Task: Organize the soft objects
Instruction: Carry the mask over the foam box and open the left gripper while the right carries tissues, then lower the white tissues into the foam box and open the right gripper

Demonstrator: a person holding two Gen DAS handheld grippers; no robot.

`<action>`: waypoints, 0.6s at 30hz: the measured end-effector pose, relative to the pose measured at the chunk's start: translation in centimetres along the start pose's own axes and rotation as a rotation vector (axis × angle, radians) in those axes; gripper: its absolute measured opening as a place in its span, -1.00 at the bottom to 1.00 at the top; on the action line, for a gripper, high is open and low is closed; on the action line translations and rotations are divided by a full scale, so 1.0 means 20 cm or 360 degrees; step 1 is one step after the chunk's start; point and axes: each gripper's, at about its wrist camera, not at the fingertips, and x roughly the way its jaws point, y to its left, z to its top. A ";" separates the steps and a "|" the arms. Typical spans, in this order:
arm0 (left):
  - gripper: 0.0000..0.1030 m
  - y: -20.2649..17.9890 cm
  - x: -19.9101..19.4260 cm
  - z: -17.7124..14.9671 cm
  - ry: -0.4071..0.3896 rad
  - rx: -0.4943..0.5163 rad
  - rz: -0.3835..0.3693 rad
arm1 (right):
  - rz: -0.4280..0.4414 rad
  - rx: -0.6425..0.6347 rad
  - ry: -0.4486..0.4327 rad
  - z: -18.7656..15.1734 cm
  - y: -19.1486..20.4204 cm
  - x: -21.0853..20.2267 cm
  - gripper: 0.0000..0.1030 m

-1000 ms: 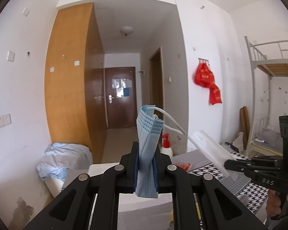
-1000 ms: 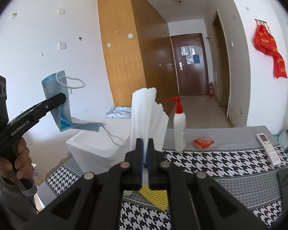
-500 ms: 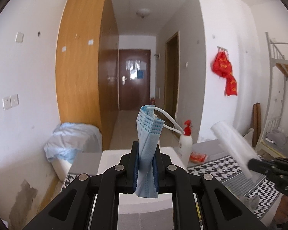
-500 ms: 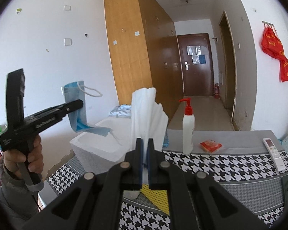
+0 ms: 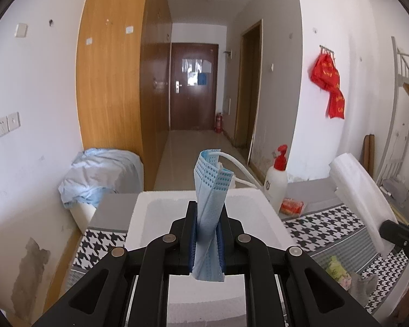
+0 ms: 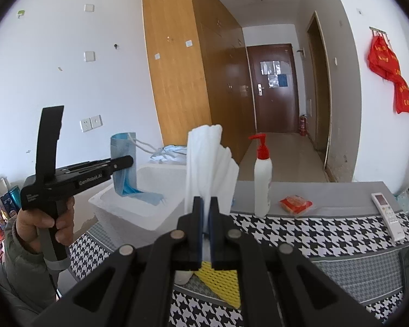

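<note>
The left gripper [image 5: 207, 241] had its fingers closed on a blue face mask [image 5: 210, 212], which hung above the open white foam box [image 5: 141, 218] on the counter [image 6: 327, 234]. The right gripper [image 6: 204, 224] had its fingers pressed tight on a white cloth [image 6: 207, 163] standing upright. A pump bottle [image 6: 262, 179] stood near the box, beside a small red packet [image 6: 295, 204].

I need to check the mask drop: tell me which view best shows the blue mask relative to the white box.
Right wrist view: the blue mask hangs from the left gripper, its tail inside the white box. Left wrist view shows it only close-up, clamped, blocking the box.
</note>
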 end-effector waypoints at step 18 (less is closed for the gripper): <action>0.97 0.08 -0.03 -0.01 -0.0038 -0.0120 0.0028 | -0.0013 -0.0014 0.0050 0.01 0.04 0.07 -0.88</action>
